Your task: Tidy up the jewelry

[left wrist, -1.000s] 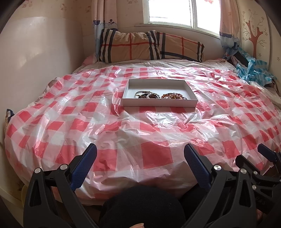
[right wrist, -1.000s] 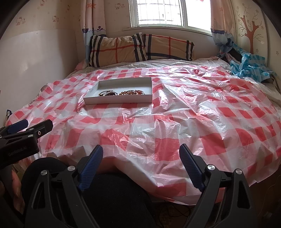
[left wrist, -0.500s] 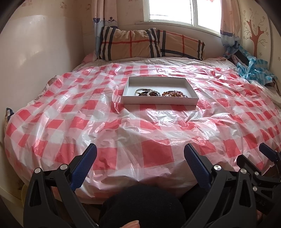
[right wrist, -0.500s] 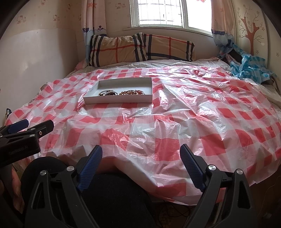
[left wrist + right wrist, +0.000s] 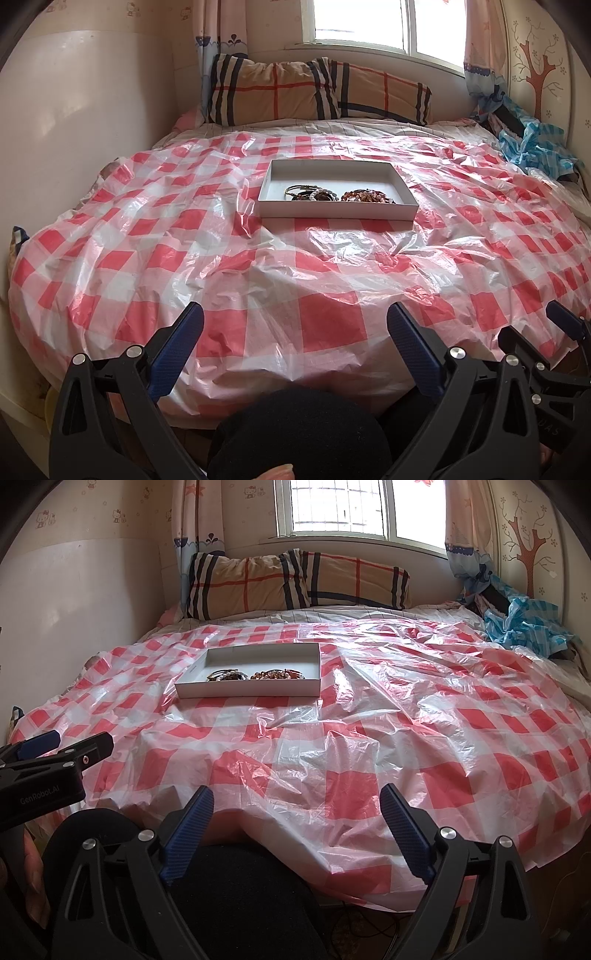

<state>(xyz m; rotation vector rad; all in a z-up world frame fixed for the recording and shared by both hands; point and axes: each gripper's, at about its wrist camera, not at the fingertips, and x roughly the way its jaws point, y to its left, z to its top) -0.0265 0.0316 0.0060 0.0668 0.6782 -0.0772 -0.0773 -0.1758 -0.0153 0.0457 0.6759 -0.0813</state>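
Note:
A shallow white tray (image 5: 336, 213) lies on the bed's middle, far ahead of both grippers. In it lie a dark and white beaded bracelet pile (image 5: 311, 193) on the left and a brown beaded bracelet pile (image 5: 366, 195) on the right. The tray (image 5: 247, 692) and its bracelets (image 5: 255, 675) also show in the right wrist view. My left gripper (image 5: 293, 343) is open and empty at the bed's near edge. My right gripper (image 5: 297, 829) is open and empty, to the right of the left one.
A red and white checked plastic sheet (image 5: 295, 280) covers the bed. Plaid pillows (image 5: 317, 92) lie at the head under a window. Blue crumpled cloth (image 5: 532, 144) sits at the far right. A wall (image 5: 74, 110) runs along the left. A dark knee (image 5: 299, 435) is below.
Both grippers have stayed open and empty. The left wrist view has tilted down slightly; the tray sits a little lower in it.

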